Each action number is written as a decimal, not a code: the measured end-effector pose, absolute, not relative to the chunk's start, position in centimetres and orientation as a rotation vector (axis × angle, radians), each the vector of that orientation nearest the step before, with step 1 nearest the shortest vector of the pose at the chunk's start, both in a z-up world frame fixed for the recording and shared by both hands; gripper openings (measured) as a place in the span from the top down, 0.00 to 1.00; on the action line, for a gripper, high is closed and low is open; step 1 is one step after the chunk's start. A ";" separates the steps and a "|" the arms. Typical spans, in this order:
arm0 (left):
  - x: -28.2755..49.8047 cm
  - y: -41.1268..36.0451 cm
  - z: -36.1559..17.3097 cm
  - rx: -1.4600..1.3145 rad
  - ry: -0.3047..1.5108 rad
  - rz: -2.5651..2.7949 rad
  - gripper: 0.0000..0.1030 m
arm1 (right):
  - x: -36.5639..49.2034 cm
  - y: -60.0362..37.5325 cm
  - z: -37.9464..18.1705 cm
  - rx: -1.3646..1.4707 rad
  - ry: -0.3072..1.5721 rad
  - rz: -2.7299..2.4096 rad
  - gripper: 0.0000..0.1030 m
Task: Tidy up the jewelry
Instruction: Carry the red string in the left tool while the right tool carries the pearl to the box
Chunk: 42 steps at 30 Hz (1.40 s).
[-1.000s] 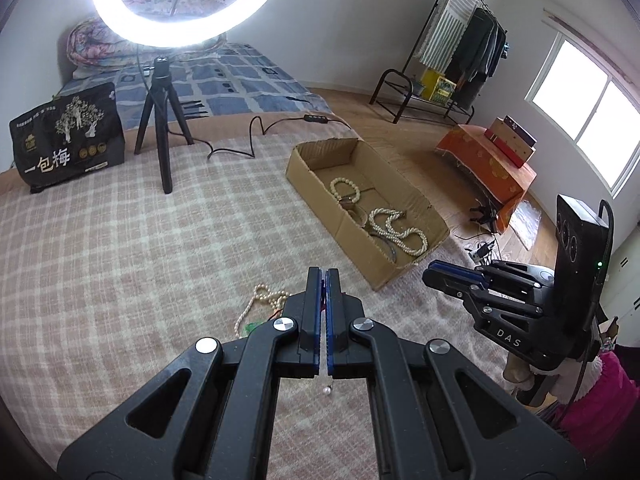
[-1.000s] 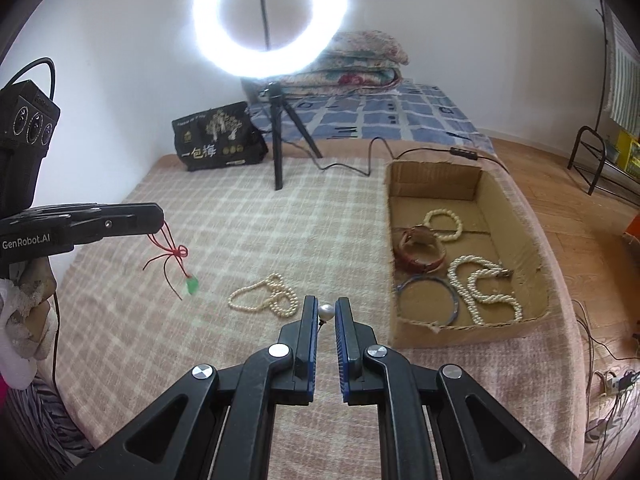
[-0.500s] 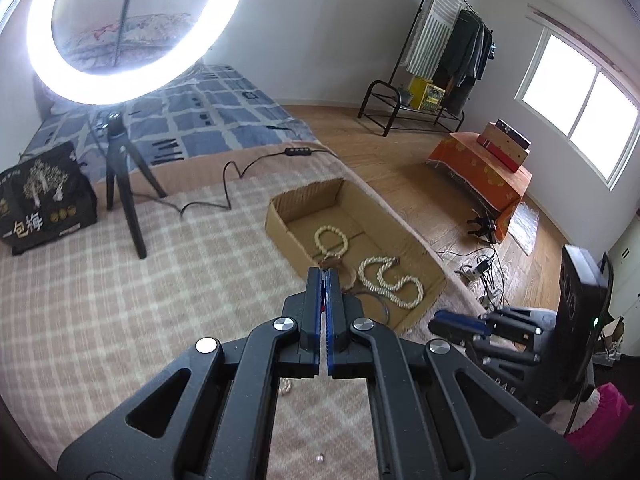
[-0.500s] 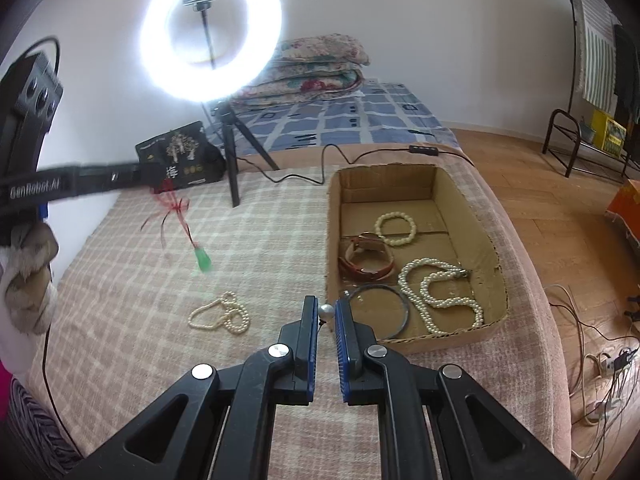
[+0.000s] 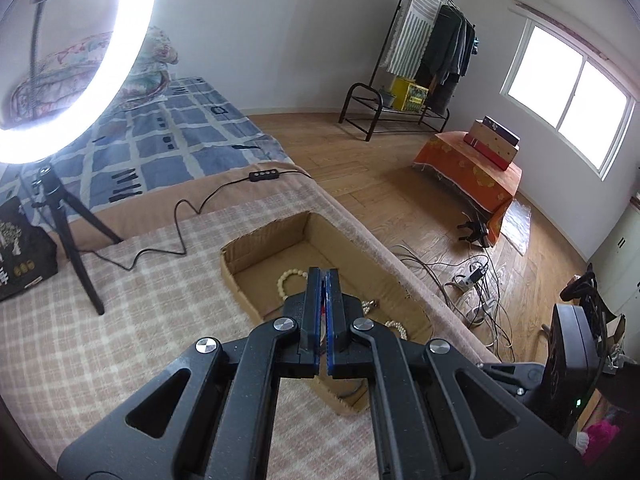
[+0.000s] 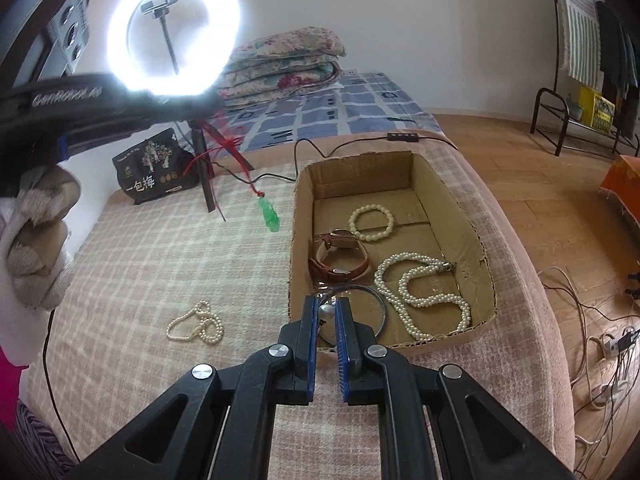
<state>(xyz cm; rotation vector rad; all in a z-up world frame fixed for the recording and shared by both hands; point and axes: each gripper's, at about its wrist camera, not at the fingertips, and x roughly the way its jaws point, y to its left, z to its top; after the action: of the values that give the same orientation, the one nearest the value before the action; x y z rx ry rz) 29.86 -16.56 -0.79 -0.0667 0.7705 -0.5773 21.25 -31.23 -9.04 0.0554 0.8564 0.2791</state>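
Observation:
A cardboard box [image 6: 478, 240] lies on the checked blanket and holds a pearl bracelet [image 6: 371, 222], a brown-strap watch [image 6: 340, 256], a thin ring bangle [image 6: 376, 300] and a pearl necklace [image 6: 420, 292]. My right gripper [image 6: 327, 312] is shut on a pearl earring [image 6: 326, 311] at the box's near left corner. My left gripper [image 5: 323, 280] is shut on a red cord; in the right wrist view the cord [image 6: 224, 144] hangs from it with a green pendant [image 6: 270, 214] just left of the box. A loose pearl necklace [image 6: 198, 322] lies on the blanket.
A ring light on a tripod [image 6: 172, 28] stands behind, its cable [image 5: 180, 216] running across the blanket. A black bag [image 6: 154, 170] sits at the back left. The bed edge [image 6: 532, 280] drops to a wooden floor with cables on the right.
My left gripper has lifted the green pendant off the blanket and carried it right, toward the box. My right gripper has moved with the earring to the box's near corner.

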 end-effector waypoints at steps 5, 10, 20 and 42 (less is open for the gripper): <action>31.4 -19.1 -1.1 -0.034 0.782 -0.589 1.00 | 21.8 -31.4 -9.4 0.058 0.862 0.268 0.94; 33.0 -21.2 -1.7 -0.027 0.799 -0.597 1.00 | 22.4 -31.6 -9.7 0.070 0.868 0.263 0.94; 36.6 -25.2 -4.3 -0.002 0.860 -0.600 1.00 | 23.3 -31.5 -10.7 0.085 0.890 0.268 0.94; 39.1 -27.1 -6.7 0.048 0.890 -0.581 0.95 | 24.3 -30.8 -11.6 0.071 0.895 0.272 0.72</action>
<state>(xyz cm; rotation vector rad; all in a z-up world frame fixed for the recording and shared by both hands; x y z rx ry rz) 39.10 -27.06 -6.69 0.0483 0.8896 -0.5814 24.35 -30.78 -11.60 0.0712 0.8950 0.2716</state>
